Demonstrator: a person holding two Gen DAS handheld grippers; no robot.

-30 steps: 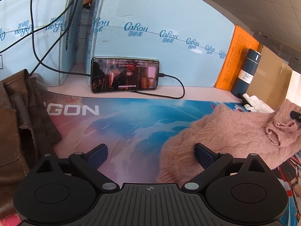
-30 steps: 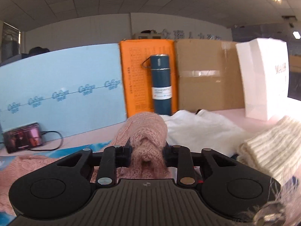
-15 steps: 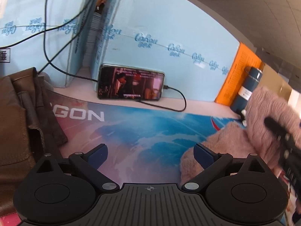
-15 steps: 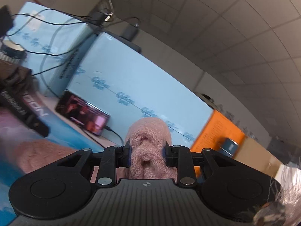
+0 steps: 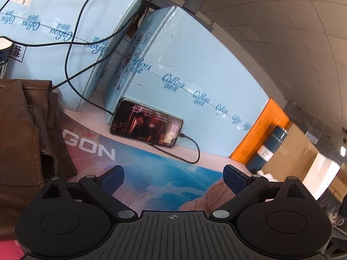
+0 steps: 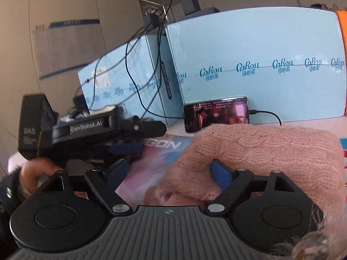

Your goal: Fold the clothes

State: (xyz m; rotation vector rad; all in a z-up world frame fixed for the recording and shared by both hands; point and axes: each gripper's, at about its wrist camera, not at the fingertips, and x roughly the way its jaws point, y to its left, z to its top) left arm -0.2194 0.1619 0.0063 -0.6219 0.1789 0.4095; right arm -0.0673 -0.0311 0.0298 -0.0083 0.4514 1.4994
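Observation:
A pink knitted sweater (image 6: 260, 151) lies folded over on the printed desk mat (image 6: 151, 164); its edge also shows in the left wrist view (image 5: 208, 197). My right gripper (image 6: 169, 173) is open, its right blue pad (image 6: 221, 174) against the sweater's fold, nothing clamped between the fingers. My left gripper (image 5: 172, 175) is open and empty above the mat (image 5: 151, 173), left of the sweater. The left gripper also shows in the right wrist view (image 6: 108, 127), held by a hand at the left.
A brown leather garment (image 5: 21, 140) lies at the mat's left. Light blue boxes (image 5: 184, 75) with cables stand behind a phone (image 5: 145, 125) propped on its side. An orange box (image 5: 262, 130) and a blue flask (image 5: 266, 149) stand at the right.
My right gripper carried the sweater's part leftwards over the rest, then opened and let it go. My left gripper tilted upward and stayed open.

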